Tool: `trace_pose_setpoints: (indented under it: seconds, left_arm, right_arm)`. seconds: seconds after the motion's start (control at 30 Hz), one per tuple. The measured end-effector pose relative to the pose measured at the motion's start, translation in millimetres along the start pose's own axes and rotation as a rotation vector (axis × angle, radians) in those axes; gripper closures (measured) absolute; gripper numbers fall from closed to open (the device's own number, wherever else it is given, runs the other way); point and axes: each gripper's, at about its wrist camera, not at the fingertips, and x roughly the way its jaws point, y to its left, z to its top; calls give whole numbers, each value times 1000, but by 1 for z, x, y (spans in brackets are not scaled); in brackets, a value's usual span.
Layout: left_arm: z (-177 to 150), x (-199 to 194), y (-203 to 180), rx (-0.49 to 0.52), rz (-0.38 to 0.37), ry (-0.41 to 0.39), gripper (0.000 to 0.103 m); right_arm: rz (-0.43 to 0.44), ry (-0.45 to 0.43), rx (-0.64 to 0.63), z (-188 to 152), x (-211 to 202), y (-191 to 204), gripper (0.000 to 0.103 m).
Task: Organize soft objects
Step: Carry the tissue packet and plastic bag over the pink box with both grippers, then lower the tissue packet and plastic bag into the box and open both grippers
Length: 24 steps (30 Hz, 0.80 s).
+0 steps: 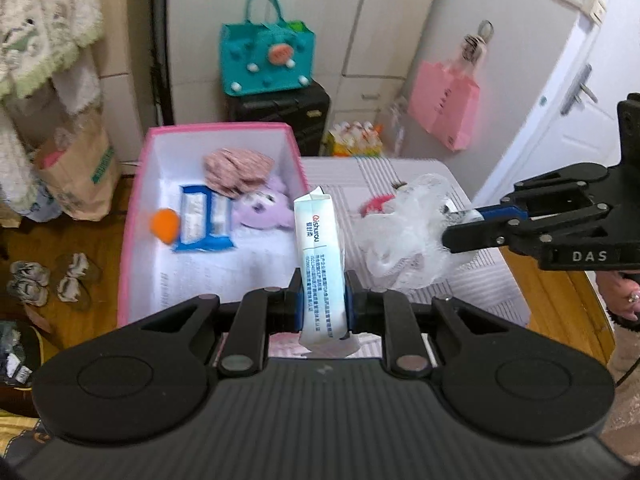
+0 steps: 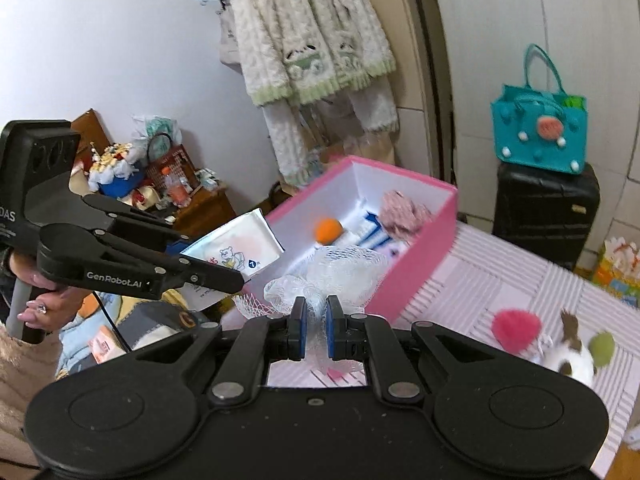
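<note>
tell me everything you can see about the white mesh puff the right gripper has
The white mesh puff is a crumpled ball of thin, see-through netting, soft and loosely bunched. The right gripper is shut on a gathered bit of it, its blue pads pinching the net. It hangs lifted by the pink box, above the striped mat. Nothing else visibly touches it.

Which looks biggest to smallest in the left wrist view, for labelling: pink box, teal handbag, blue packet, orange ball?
1. pink box
2. teal handbag, though it stands farther from the camera, so its true size is unsure
3. blue packet inside the box
4. orange ball beside it
</note>
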Motion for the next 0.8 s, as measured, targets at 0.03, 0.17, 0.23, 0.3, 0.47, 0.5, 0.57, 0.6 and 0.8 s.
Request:
trace_pose_setpoints:
  seconds: [0.03,0.17,0.23,0.3,0.47,0.5,0.57,0.6,0.8]
  left_arm:
    - [2,-4,5,-7,8,-10,85]
    - [6,-8,29,-29,48,-32,85]
    - [8,-3,41,-33,60,-32,85]
    - [12,6,53,-44,55,-24,85]
    - [22,42,78,-52,49,15,85]
    - [23,51,82,-51,49,23,85]
    - [27,70,90,-62,47,51,85]
    - [29,78,93,-66,43,68,85]
    - [34,120,111,-78,68,137,85]
  right_arm:
    - [8,-3,-1,6,1,2,92]
    - [19,-23,-17,31,8,11,92]
    - [25,-36,-28,42,12,12,92]
    - [40,-53,-32,55,19,12,92]
    - [39,-90,-38,81,45,4,91]
    - [40,-90,-38,84,53,2,91]
    - [26,-80,-42,87,69,-5,91]
    - [17,-70,-42,87,78,-8,91]
    - [-43,18,-66,76,128,-25,91]
